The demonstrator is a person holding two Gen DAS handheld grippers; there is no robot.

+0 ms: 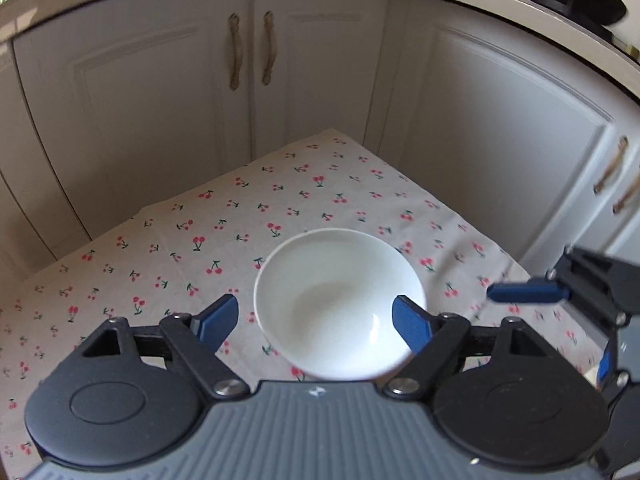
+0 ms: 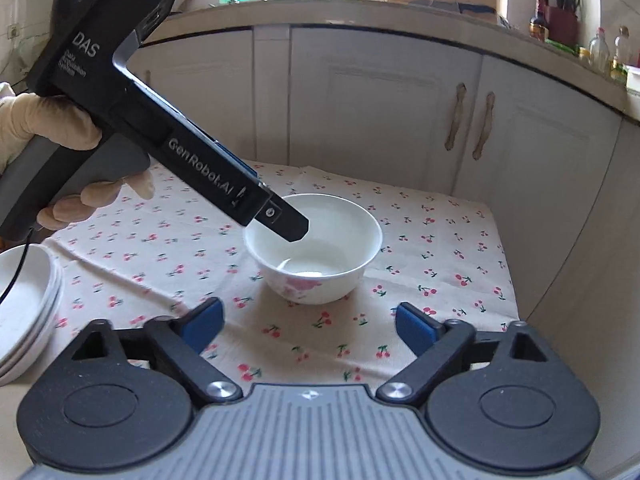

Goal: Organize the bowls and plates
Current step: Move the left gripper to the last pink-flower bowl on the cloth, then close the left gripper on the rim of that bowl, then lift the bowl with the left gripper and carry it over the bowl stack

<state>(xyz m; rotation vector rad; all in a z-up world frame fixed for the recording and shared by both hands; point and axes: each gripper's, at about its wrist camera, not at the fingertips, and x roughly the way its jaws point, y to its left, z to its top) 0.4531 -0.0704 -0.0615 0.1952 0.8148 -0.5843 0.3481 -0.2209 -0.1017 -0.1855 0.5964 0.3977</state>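
A white bowl (image 1: 340, 300) with a pink flower print on its side (image 2: 316, 248) stands upright on the cherry-print tablecloth (image 1: 160, 248). My left gripper (image 1: 316, 312) is open and hovers over the bowl's near rim, one pad outside its left wall and the other above its inside. From the right wrist view the left gripper (image 2: 296, 230) slants down to the bowl's left rim, held by a gloved hand (image 2: 48, 128). My right gripper (image 2: 310, 322) is open and empty, short of the bowl. A stack of white plates (image 2: 24, 312) sits at the left edge.
Cream cabinet doors (image 1: 160, 80) with rope-like handles close in behind the table. The counter (image 2: 360, 12) above them carries bottles, a box and a knife block. A black cable (image 2: 16, 272) hangs over the plates. The right gripper (image 1: 546, 334) shows at the right of the left wrist view.
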